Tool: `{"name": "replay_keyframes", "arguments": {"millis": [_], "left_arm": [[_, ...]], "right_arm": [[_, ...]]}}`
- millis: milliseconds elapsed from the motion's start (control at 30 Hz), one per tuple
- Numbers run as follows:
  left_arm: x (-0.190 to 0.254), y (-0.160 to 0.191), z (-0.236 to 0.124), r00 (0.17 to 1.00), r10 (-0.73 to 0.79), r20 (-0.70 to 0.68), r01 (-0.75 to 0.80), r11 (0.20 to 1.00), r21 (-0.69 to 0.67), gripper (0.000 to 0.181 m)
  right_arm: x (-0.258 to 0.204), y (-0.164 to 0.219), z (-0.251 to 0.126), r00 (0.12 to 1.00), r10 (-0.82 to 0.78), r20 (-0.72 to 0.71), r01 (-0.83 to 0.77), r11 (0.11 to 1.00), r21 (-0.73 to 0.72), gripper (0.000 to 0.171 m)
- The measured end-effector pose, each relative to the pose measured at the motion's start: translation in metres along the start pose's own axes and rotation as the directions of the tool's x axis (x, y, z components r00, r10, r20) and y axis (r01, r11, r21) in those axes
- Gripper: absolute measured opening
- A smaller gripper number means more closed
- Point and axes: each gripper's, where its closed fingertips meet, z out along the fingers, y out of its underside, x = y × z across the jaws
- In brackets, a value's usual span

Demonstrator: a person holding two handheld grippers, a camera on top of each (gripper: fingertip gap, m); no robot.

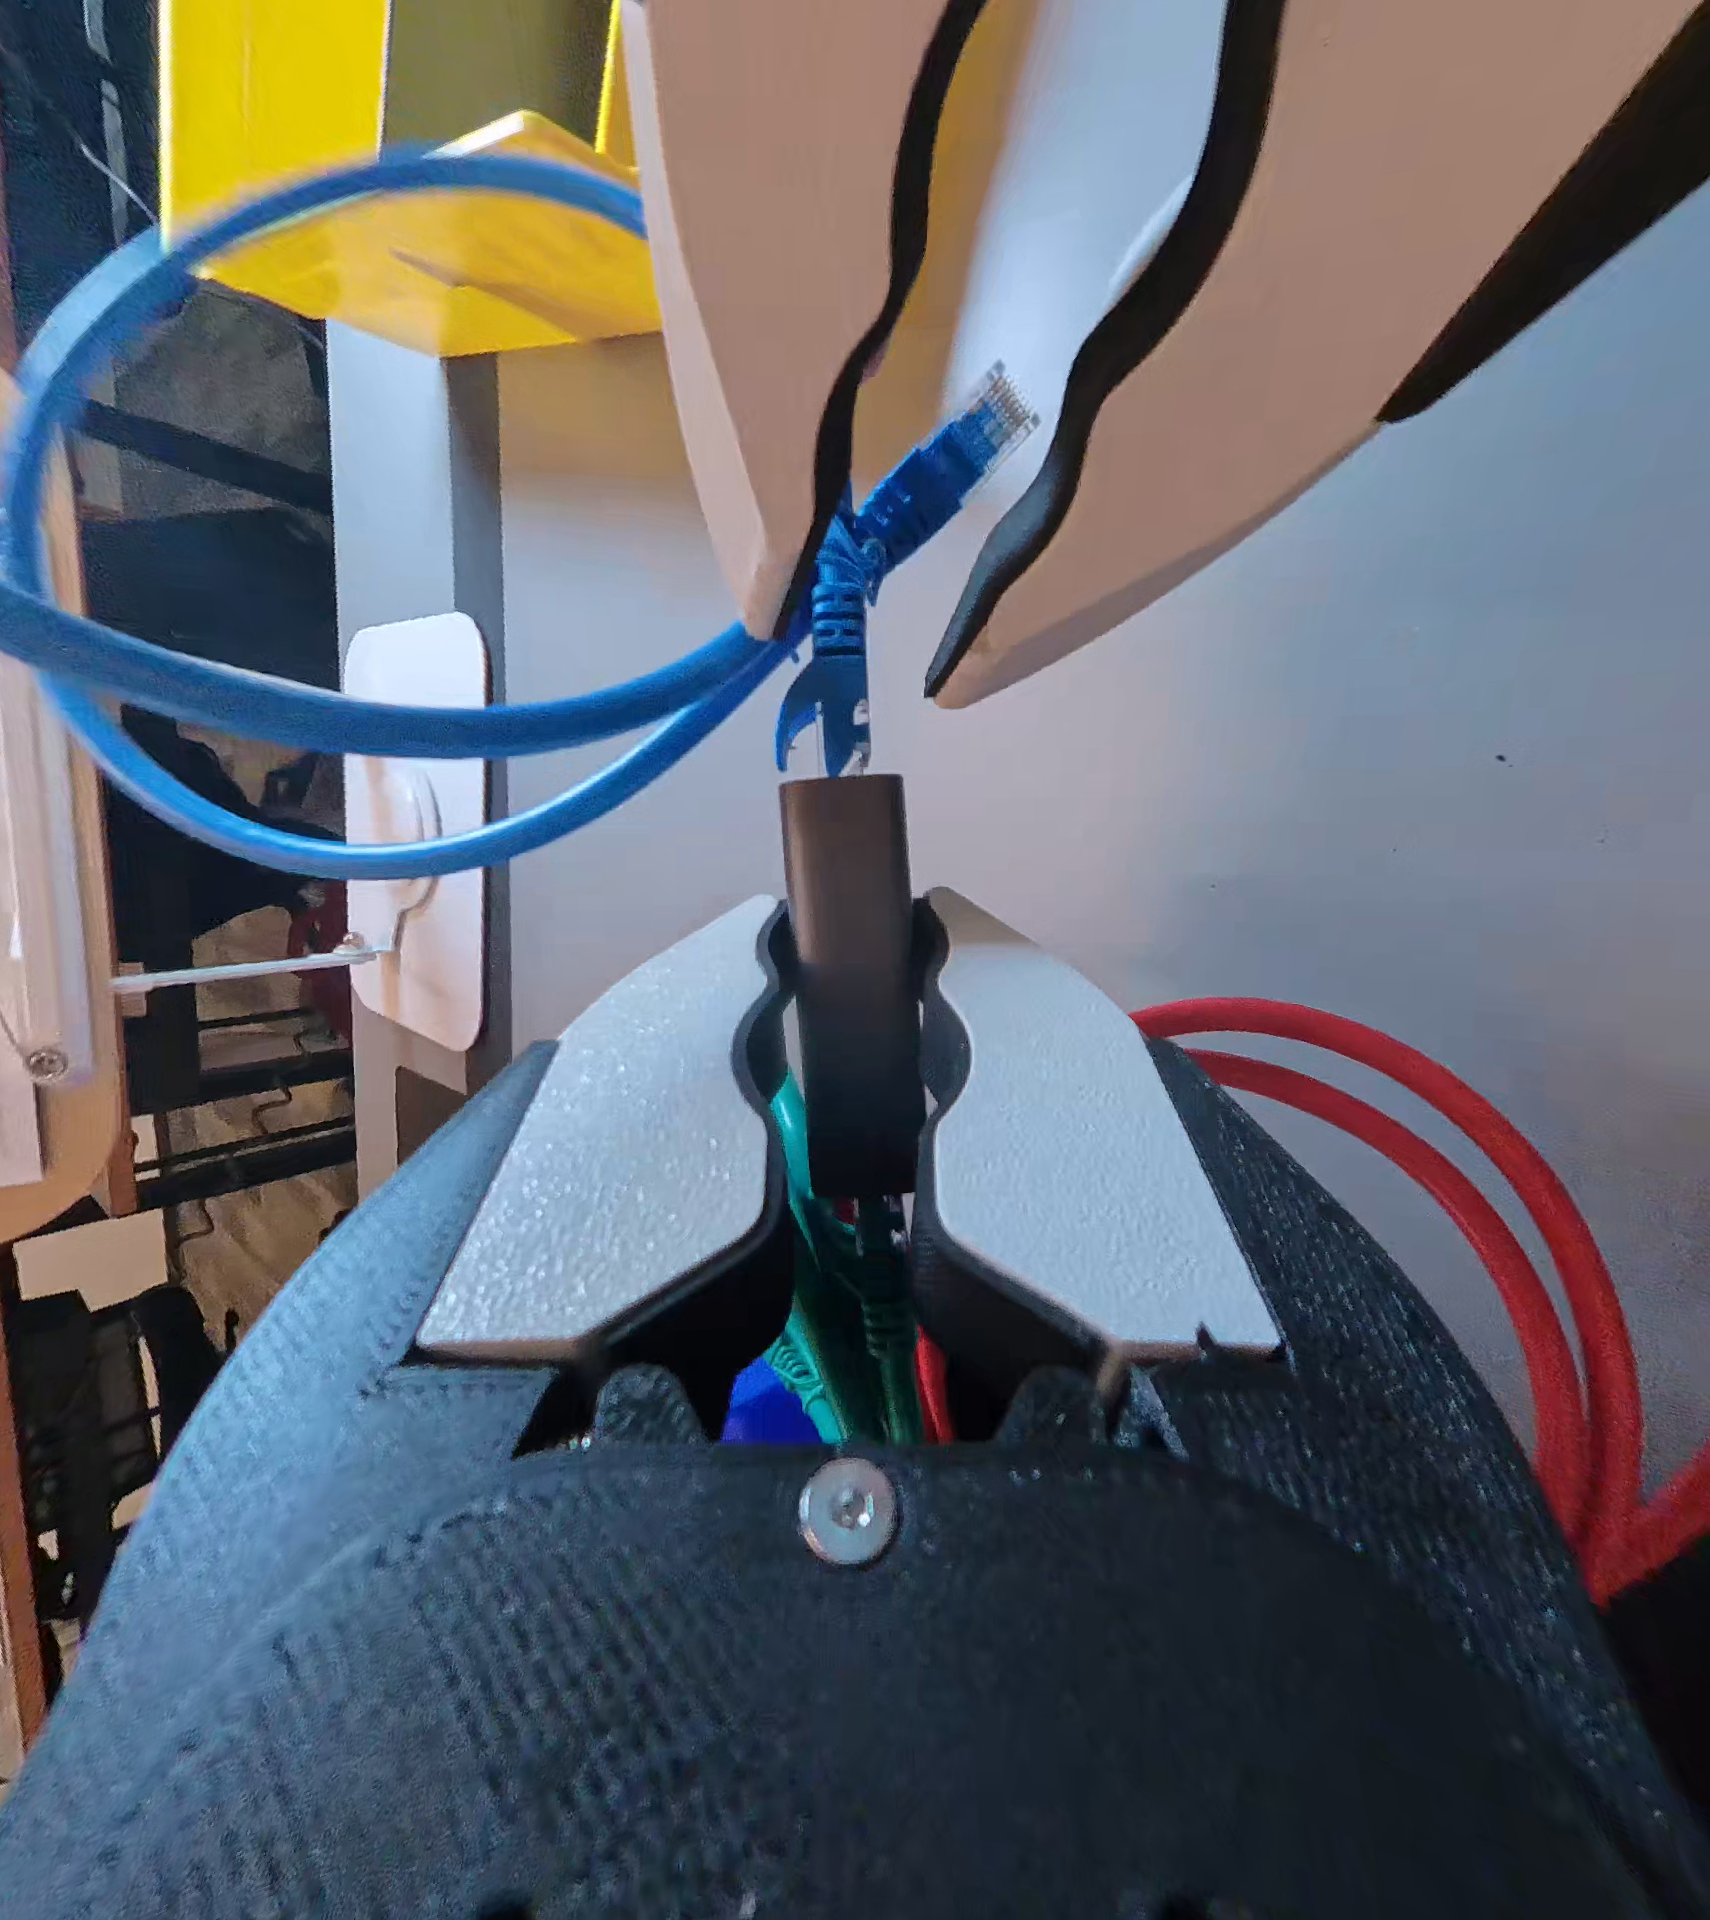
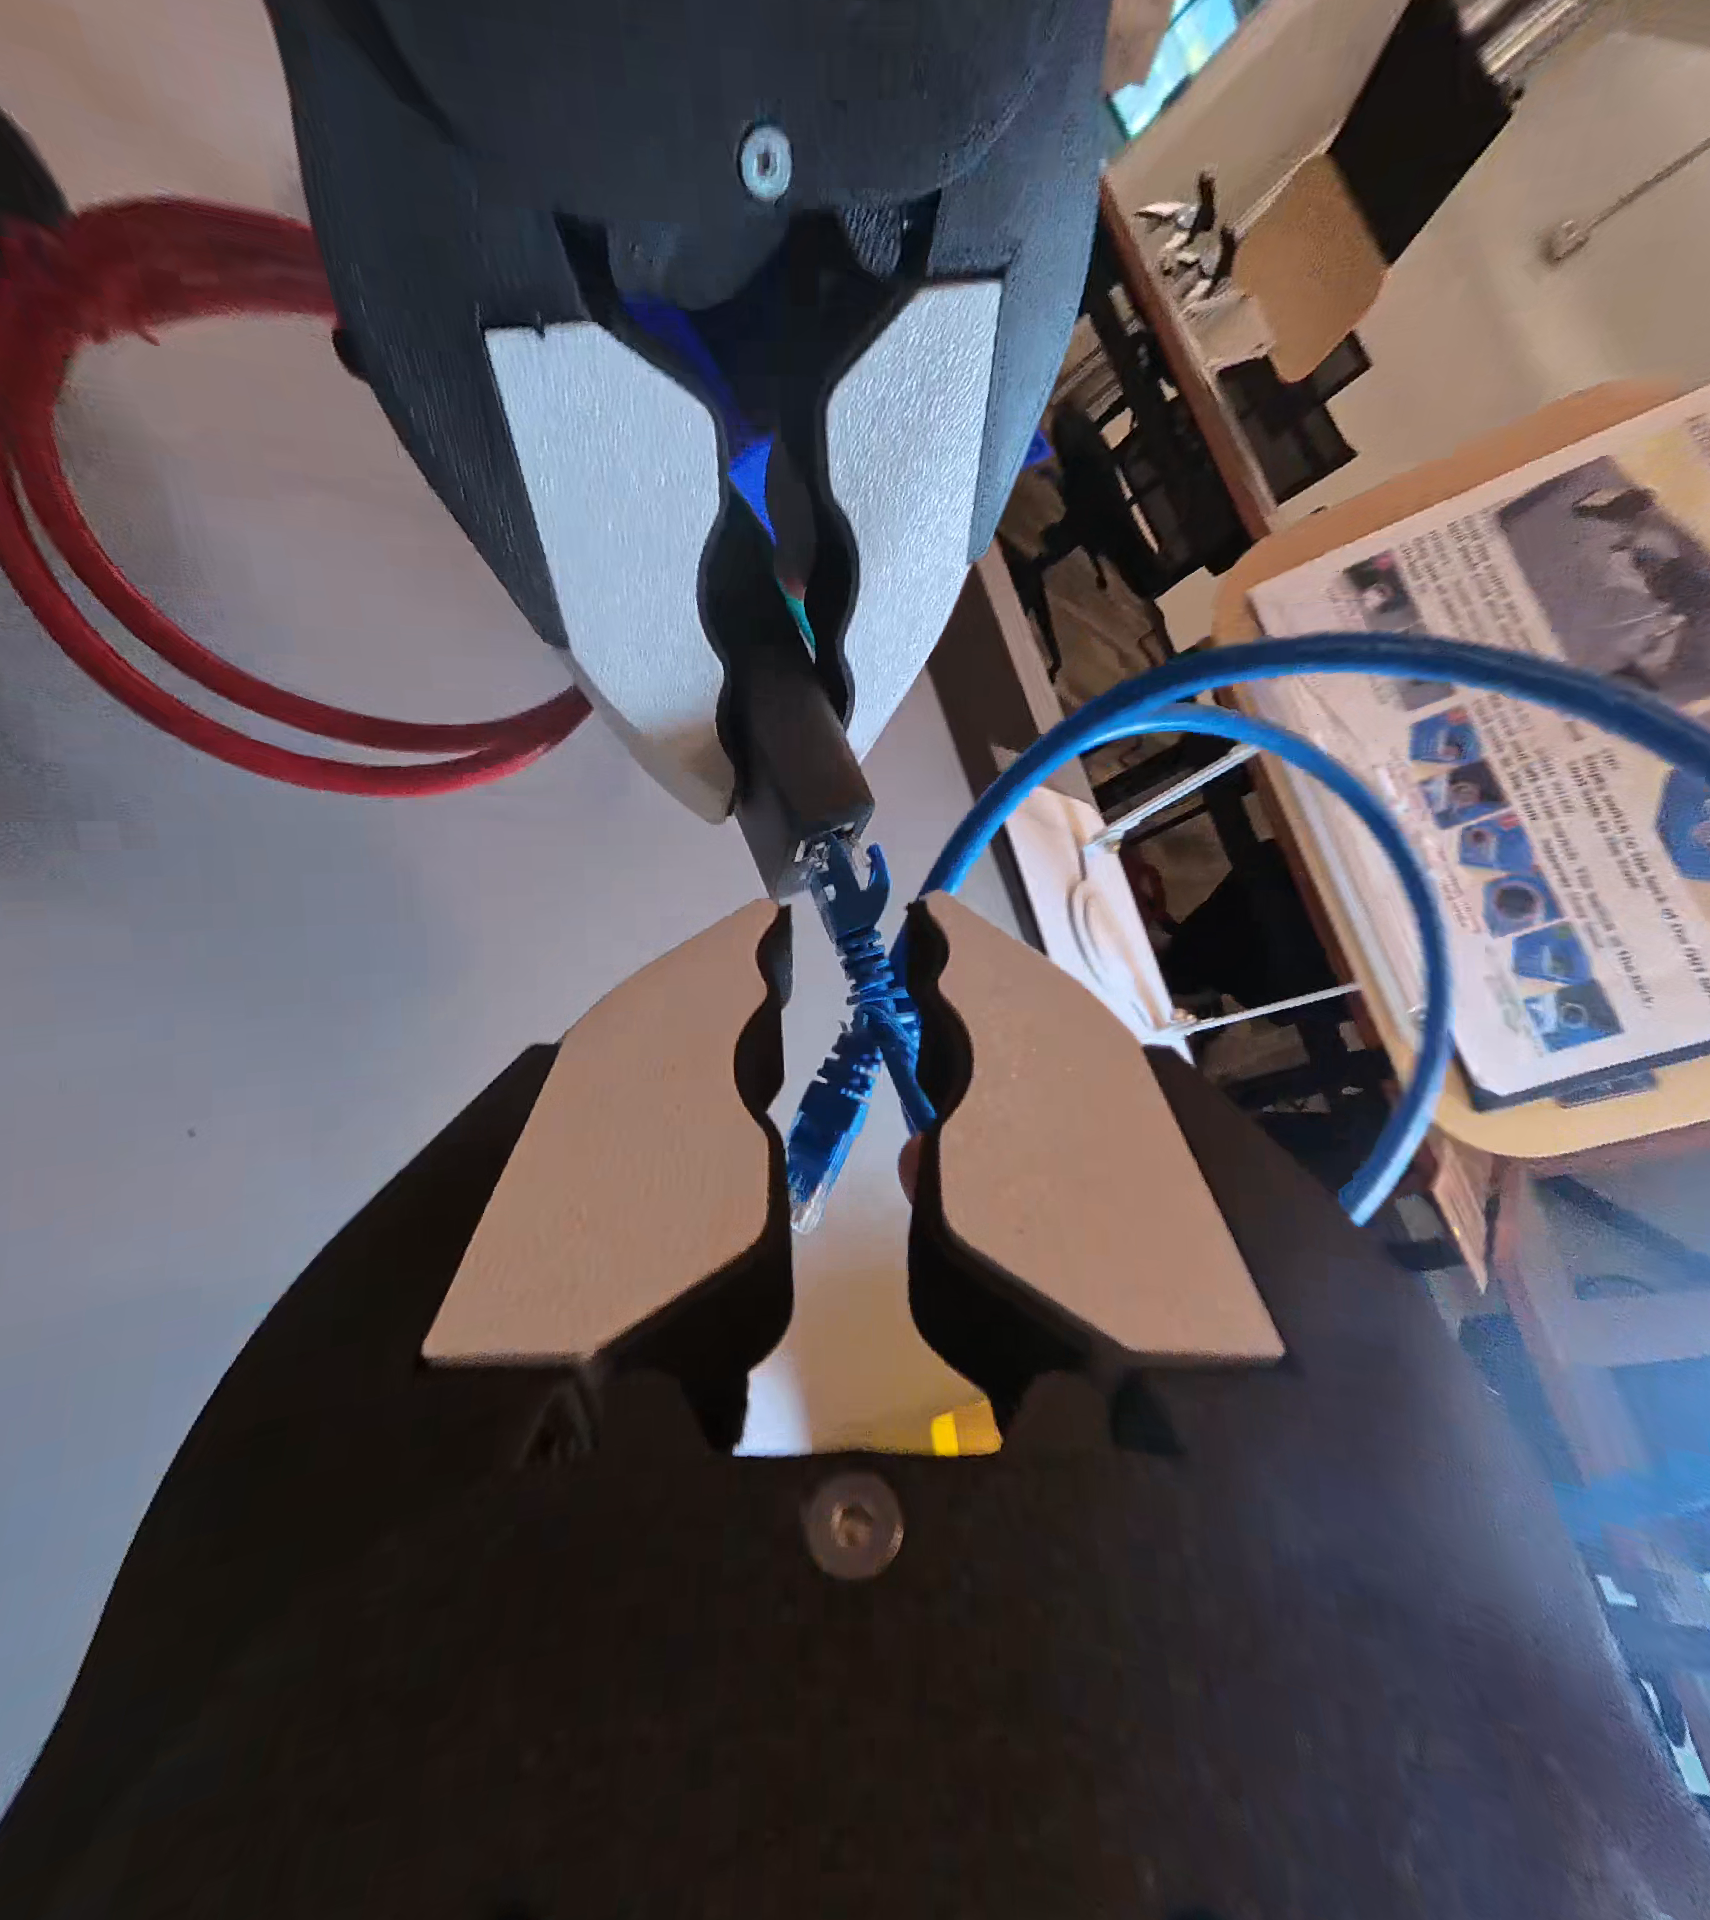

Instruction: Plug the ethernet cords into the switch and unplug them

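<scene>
The left claw (image 1: pixel 851 904) is clenched on a small dark box, the switch (image 1: pixel 846 977), which stands up between its two fingers and pokes out past the tips. Green cords (image 1: pixel 830 1340) and a red one hang from the switch's near end, down inside the claw. At the far end, one blue plug (image 1: pixel 830 717) sits in the switch's port, just beyond the left claw's tips.

Facing it tip to tip, the right claw (image 2: pixel 846 914) is released, its fingers spread a little apart with the blue cord (image 2: pixel 1246 727) crossing itself in the gap. The cord's second plug (image 2: pixel 820 1143) hangs free between those fingers, its clear tip pointing back toward the claw's body. Whether the fingers touch the cord, I cannot tell.

Out to the side the blue cord swings away in a wide loop. A coil of red cord (image 1: pixel 1516 1247) lies on the pale bench (image 1: pixel 1453 831) to the left claw's right.
</scene>
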Motion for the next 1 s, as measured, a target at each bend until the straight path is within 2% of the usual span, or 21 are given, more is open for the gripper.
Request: {"name": "replay_keyframes", "arguments": {"millis": [133, 300, 400, 533, 733, 1000], "left_arm": [[0.012, 0.003, 0.009, 0.999, 0.042, -0.002, -0.042, 0.999, 0.032, 0.021], [0.029, 0.011, 0.009, 0.999, 0.025, -0.043, -0.021, 0.996, 0.089, 0.021], [0.039, 0.018, 0.011, 0.999, 0.016, -0.047, -0.01, 0.993, 0.122, 0.021], [0.047, 0.02, 0.011, 0.998, -0.036, -0.057, 0.046, 0.981, 0.188, 0.021], [0.051, 0.023, 0.014, 0.999, 0.036, 0.019, -0.039, 0.976, 0.215, 0.021], [0.055, 0.02, 0.01, 0.995, 0.089, 0.041, -0.097, 0.961, 0.26, 0.021]], "right_arm": [[-0.015, 0.008, 0.004, 0.997, -0.054, 0.06, 0.055, 0.998, -0.028, 0.02], [-0.033, 0.009, 0.009, 0.983, -0.154, 0.1, 0.16, 0.986, -0.057, 0.015], [-0.039, 0.005, 0.013, 0.975, -0.195, 0.102, 0.204, 0.976, -0.078, 0.021], [-0.055, 0.004, 0.019, 0.972, -0.138, 0.191, 0.157, 0.984, -0.084, 0.02], [-0.064, 0.012, 0.026, 0.972, -0.103, 0.212, 0.121, 0.99, -0.073, 0.015], [-0.068, 0.01, 0.023, 0.968, -0.097, 0.233, 0.107, 0.994, -0.029, 0.014]]}}
